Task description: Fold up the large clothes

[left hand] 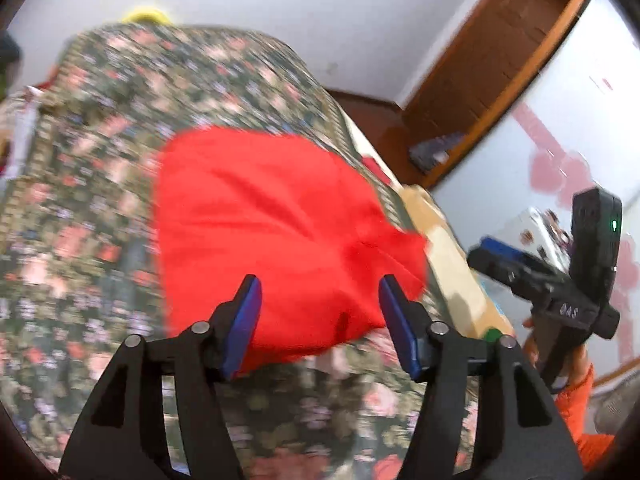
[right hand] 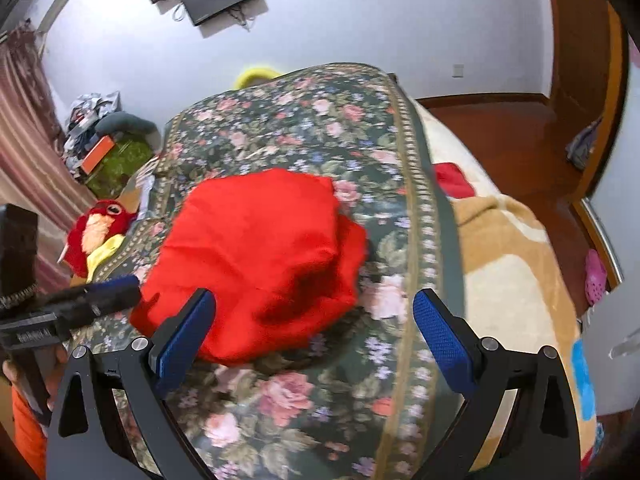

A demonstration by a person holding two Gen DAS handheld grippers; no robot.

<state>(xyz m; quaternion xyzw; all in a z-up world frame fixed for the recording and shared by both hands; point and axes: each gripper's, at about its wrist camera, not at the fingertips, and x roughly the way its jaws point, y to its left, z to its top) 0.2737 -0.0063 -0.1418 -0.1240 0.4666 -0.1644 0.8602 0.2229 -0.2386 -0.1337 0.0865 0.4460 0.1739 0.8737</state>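
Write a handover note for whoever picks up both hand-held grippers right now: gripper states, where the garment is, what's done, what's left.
Left hand-held gripper: open, nothing between its blue pads, hovering over the near edge of the red garment.
Right hand-held gripper: open, empty, above the garment's near right side.
Garment: lies free on the floral bedspread as a compact, roughly folded bundle; its right edge bulges out unevenly. Neither gripper touches it.
Done: the garment appears folded down to a small stack and let go.
Left: probably tidy the loose right edge, or fold once more. How many layers it has I cannot tell.
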